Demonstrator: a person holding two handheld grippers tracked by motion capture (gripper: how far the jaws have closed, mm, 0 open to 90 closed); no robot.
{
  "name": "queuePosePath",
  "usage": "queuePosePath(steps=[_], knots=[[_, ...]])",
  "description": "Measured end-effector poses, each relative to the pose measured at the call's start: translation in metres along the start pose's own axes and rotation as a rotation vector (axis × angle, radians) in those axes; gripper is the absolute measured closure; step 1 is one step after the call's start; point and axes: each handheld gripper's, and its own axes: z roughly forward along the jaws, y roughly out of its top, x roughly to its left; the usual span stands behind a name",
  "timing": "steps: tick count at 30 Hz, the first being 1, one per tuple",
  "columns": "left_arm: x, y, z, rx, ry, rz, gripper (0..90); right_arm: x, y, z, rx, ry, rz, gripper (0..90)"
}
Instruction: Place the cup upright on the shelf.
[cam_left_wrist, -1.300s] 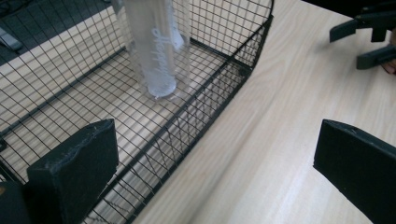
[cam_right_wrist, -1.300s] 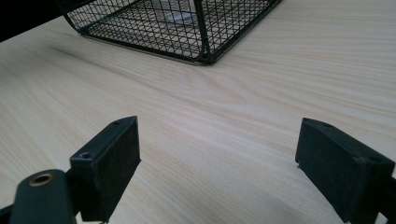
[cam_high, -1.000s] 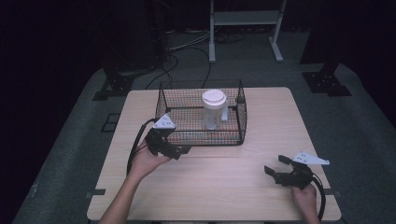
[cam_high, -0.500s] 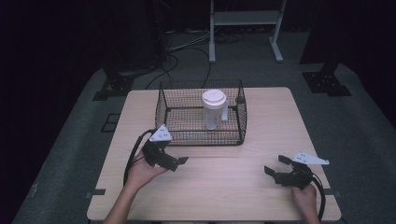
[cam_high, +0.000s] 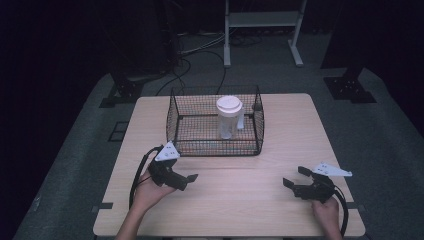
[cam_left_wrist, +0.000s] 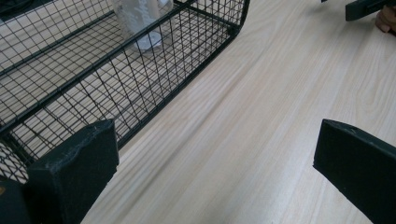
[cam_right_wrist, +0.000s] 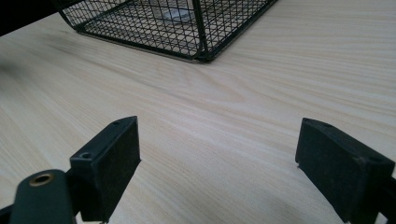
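Observation:
A black wire basket (cam_high: 215, 125) stands at the middle back of the wooden table (cam_high: 240, 200). Inside it a clear cup with a white lid (cam_high: 229, 116) stands upright. My left gripper (cam_high: 188, 181) rests in front of the basket's near left corner, open and holding nothing. In the left gripper view its jaws (cam_left_wrist: 215, 172) frame bare wood, with the basket (cam_left_wrist: 93, 74) and the cup (cam_left_wrist: 140, 23) to the upper left. My right gripper (cam_high: 295, 177) lies near the table's front right, open and empty. Its own view (cam_right_wrist: 219, 158) looks across bare wood toward the basket (cam_right_wrist: 177, 23).
The table's near half between the two grippers is bare wood. A tip of the other gripper (cam_left_wrist: 369, 7) shows at the top right of the left gripper view. Beyond the table lie dark floor, cables (cam_high: 200, 50) and a white stand's legs (cam_high: 260, 20).
My left gripper has drawn back from the basket's front left corner toward the near edge of the table. The right gripper has stayed put.

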Motion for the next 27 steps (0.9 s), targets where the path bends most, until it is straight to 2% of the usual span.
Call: queuePosePath(steps=[10, 19, 27], knots=[[-0.002, -0.02, -0.001, -0.009, -0.005, -0.026, 0.0, 0.001, 0.0, 0.0, 0.006, -0.001, -0.002, 12.9], [-0.007, -0.035, -0.002, -0.025, 0.026, -0.032, 0.0, 0.001, 0.0, 0.0, 0.006, -0.001, -0.003, 12.9], [-0.014, -0.052, -0.007, -0.076, 0.057, -0.042, 0.0, 0.001, 0.0, 0.0, 0.006, 0.0, -0.001, 12.9]])
